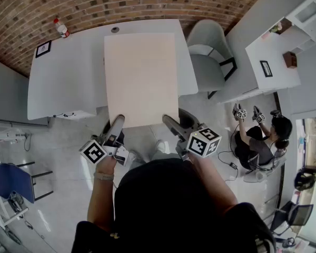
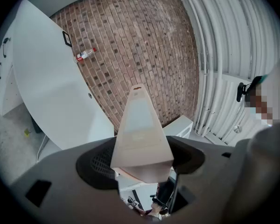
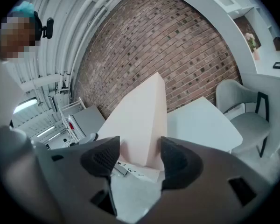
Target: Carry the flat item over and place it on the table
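A large flat beige board (image 1: 142,78) lies lengthwise over the white table (image 1: 68,73), and its near end overhangs the table's front edge. I cannot tell whether it rests on the tabletop or hovers just above it. My left gripper (image 1: 117,121) holds the board's near edge at the left corner, and my right gripper (image 1: 167,121) holds it at the right corner. In the left gripper view the board (image 2: 140,129) fills the gap between the left gripper's (image 2: 142,164) jaws. The right gripper view shows the board (image 3: 140,120) wedged between the right gripper's (image 3: 139,160) pads, above the table (image 3: 200,120).
A grey chair (image 1: 208,62) stands at the table's right end. A bottle (image 1: 61,29) and a small picture frame (image 1: 42,48) sit on the table's far left. A seated person (image 1: 263,141) is to the right, near white shelves (image 1: 284,41). A blue chair (image 1: 10,181) stands at left.
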Available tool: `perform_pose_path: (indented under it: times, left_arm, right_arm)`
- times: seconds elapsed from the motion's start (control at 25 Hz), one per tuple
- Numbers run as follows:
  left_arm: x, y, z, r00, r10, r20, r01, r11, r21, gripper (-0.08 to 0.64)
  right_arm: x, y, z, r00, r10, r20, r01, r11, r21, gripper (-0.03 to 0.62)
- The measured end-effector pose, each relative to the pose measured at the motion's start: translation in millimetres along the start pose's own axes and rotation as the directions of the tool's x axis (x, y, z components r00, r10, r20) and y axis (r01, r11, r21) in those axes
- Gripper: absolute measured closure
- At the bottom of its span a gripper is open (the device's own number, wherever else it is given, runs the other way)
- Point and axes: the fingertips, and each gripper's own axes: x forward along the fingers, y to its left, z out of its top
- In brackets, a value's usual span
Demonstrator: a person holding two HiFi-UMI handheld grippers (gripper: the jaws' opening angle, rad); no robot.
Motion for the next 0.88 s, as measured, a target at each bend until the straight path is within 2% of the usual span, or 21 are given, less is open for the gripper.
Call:
perform_pose_path:
  times: [0.12, 0.56, 0.88]
  left_arm:
    - [10, 1, -14, 1.000, 0.025, 0.006, -0.025, 0.999, -0.020, 0.239]
    - [52, -10, -41, 0.997, 0.050, 0.055, -0.049, 0.999, -0.017, 0.238]
    - [73, 6, -32, 0.996, 0.066, 0.061, -0.064, 0.997, -0.035, 0.239]
  right_arm:
    - [-8, -14, 9, 1.000, 0.009, 0.001, -0.009, 1.000, -0.009, 0.310]
    - [-19, -59, 39, 0.998, 0.070, 0.003, -0.070, 0.997, -0.038, 0.310]
    - [0, -77, 46, 0.998, 0.060, -0.002, -0.060, 0.998, -0.013, 0.310]
